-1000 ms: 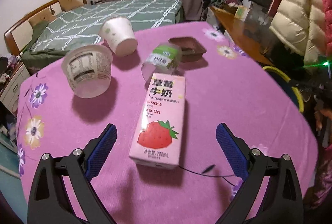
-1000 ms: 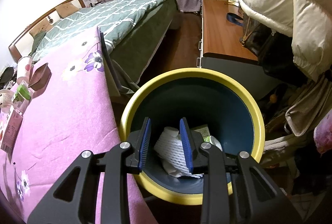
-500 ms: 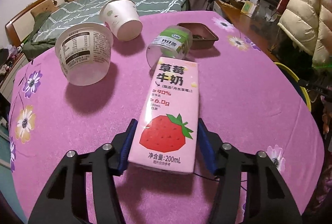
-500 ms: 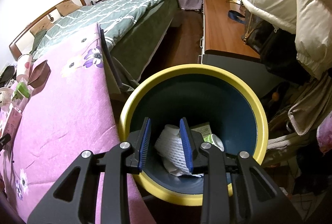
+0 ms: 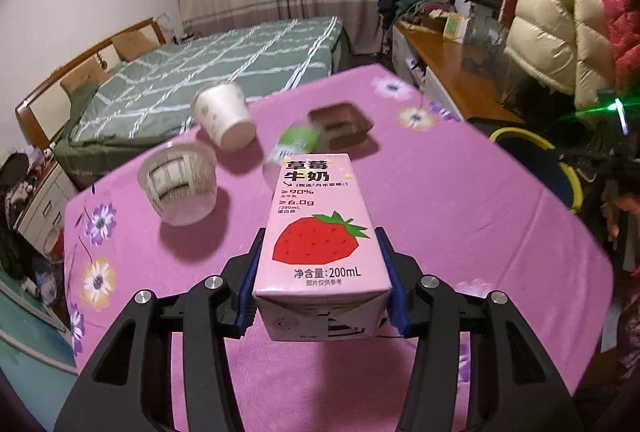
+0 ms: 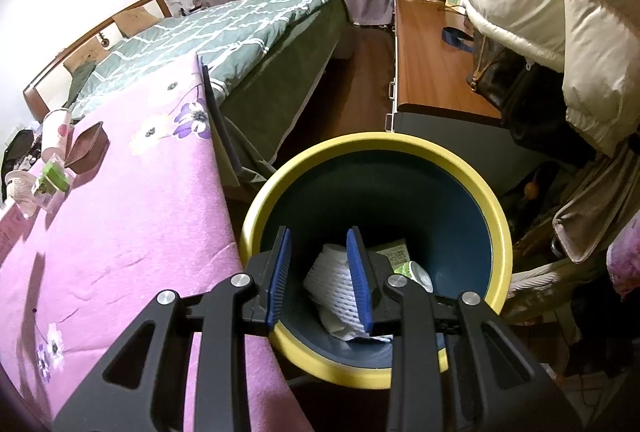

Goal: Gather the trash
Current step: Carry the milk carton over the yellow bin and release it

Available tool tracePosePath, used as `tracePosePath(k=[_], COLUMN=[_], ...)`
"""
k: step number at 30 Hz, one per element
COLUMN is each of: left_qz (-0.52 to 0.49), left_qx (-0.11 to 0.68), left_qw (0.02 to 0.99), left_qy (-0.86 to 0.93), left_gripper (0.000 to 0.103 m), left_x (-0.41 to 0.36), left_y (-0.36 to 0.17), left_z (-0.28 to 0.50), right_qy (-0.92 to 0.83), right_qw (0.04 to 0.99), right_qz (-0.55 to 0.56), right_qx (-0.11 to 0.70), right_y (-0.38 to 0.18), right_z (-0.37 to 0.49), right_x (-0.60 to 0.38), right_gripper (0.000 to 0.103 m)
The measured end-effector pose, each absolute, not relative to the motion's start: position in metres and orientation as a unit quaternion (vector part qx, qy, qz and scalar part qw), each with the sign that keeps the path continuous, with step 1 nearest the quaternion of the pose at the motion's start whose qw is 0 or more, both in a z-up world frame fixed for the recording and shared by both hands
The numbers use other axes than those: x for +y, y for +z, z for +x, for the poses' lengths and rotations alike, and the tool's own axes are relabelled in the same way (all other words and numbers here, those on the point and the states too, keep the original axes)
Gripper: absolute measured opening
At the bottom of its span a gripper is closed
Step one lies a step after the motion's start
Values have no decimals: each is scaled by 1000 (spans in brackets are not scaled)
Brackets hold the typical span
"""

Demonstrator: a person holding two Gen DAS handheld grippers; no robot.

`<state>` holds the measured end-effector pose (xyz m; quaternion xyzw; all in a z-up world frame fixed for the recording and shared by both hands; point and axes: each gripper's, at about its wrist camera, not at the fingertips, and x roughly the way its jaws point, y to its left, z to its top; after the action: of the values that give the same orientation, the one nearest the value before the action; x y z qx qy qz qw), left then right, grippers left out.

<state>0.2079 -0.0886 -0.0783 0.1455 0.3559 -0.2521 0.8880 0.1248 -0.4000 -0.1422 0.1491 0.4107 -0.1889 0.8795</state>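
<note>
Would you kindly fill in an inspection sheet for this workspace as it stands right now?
Surface: table under a pink flowered cloth.
Job's things: pink milk carton in the left tongs; paper cup, clear tub and green-labelled bottle lie on their sides; brown tray behind the bottle; yellow-rimmed bin beside the table already holds white foam netting.
Clutter: nothing else seen on the cloth.
Grippers: left tongs closing on the carton, pads pressing its sides; right tongs over the bin, part open, nothing between them.
Cables: thin black wire by the carton.
Surroundings: bed, desk, puffer jackets.
</note>
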Motion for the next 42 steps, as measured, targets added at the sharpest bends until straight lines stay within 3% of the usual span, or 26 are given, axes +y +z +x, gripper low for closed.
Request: tracePosePath(k=[15, 24, 28, 40, 41, 42], left_qz=[141, 166, 177, 198, 200, 201], left_qx=[343, 347, 353, 385, 386, 386], left_qw=[863, 826, 813, 779, 778, 779], left_qy=[-343, -412, -427, -454, -453, -451], left_gripper=[51, 51, 51, 51, 52, 60], left_x=[-184, -304, -350, -457, -463, -466], left_y=[-47, -57, -64, -105, -109, -111], left_z=[173, 169, 174, 182, 183, 183], right_qy=[-206, -233, -244, -262, -263, -264], right_qw=[880, 872, 868, 859, 859, 858], right_qz=[161, 174, 178, 191, 193, 194], right_qx=[396, 394, 395, 396, 396, 396], right_y=[-137, -141, -145, -155, -156, -156], right_z=[106, 82, 71, 51, 50, 49], right_x=[-419, -454, -470, -495, -496, -497], right_gripper=[28, 28, 37, 38, 38, 38])
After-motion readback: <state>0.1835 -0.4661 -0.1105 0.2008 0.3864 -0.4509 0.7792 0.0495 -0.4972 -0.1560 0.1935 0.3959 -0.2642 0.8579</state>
